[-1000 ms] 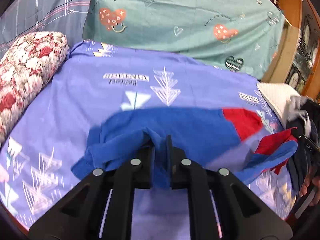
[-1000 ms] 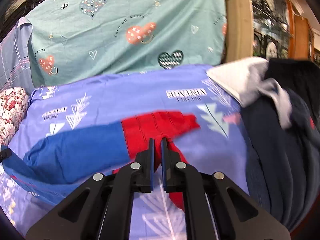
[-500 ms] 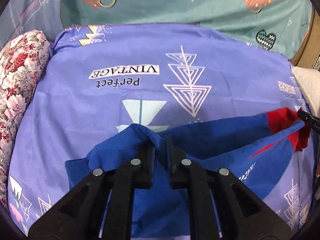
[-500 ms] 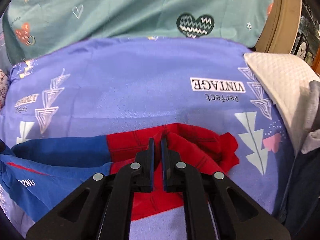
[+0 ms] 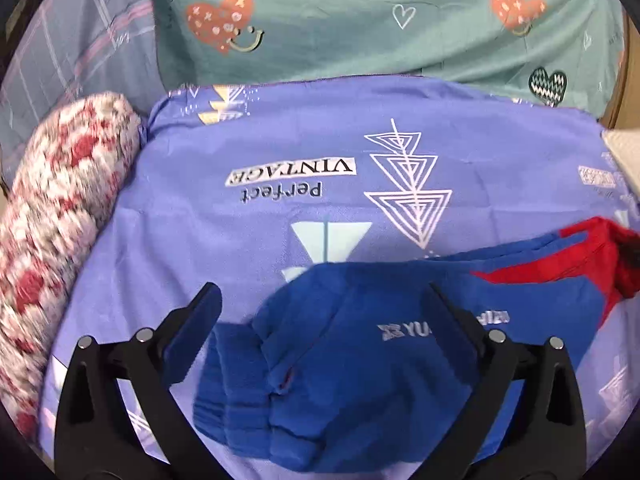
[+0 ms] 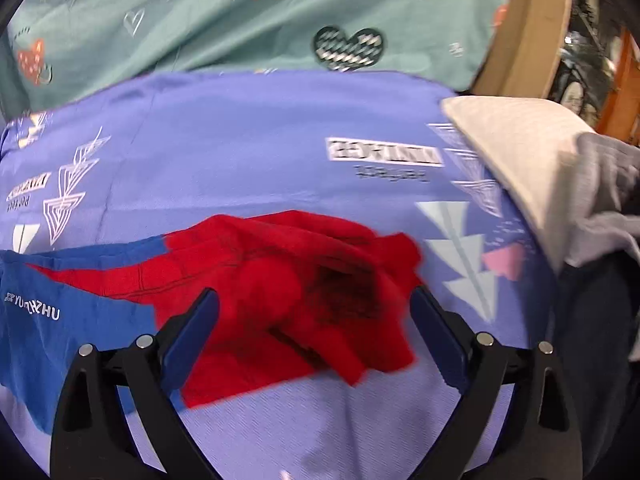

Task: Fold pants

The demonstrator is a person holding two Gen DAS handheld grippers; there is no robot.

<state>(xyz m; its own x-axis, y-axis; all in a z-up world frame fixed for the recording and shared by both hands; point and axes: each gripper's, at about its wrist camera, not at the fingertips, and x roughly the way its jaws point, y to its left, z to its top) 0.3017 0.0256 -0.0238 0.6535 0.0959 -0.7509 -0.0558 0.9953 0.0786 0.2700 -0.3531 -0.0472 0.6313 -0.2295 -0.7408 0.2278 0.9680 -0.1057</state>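
- On the bed (image 5: 280, 216), over the purple printed sheet: pants (image 5: 360, 360) now lying flat, dropped a moment ago from both claws.
- Left claw (image 5: 324, 300) clenched on the blue end half a second back, now opening wide, cloth lying below and between the fingers but not pinched.
- Right claw (image 6: 314, 304) likewise clamped on the red end before, now opening, red fabric bunched beneath and between the fingers, no pad pressing on it.
- Blue part with white lettering doubled over itself, red part (image 6: 288, 280) crumpled at the right end; looks like one fold laid down and let go.
- Judged from this: first fold done, red end still rumpled, so smoothing or a second fold likely wanted next.
- Around: flowered bolster (image 5: 52, 232) along the left edge of the bed, well apart from the pants.
- Green heart-print cover (image 5: 380, 20) at the far side, out of the way.
- At the right edge, a pale folded cloth (image 6: 520, 148) with grey and dark clothes (image 6: 592, 320) heaped near the red end; nearest thing likely to crowd a further fold.
- Nothing lying on top of the pants.
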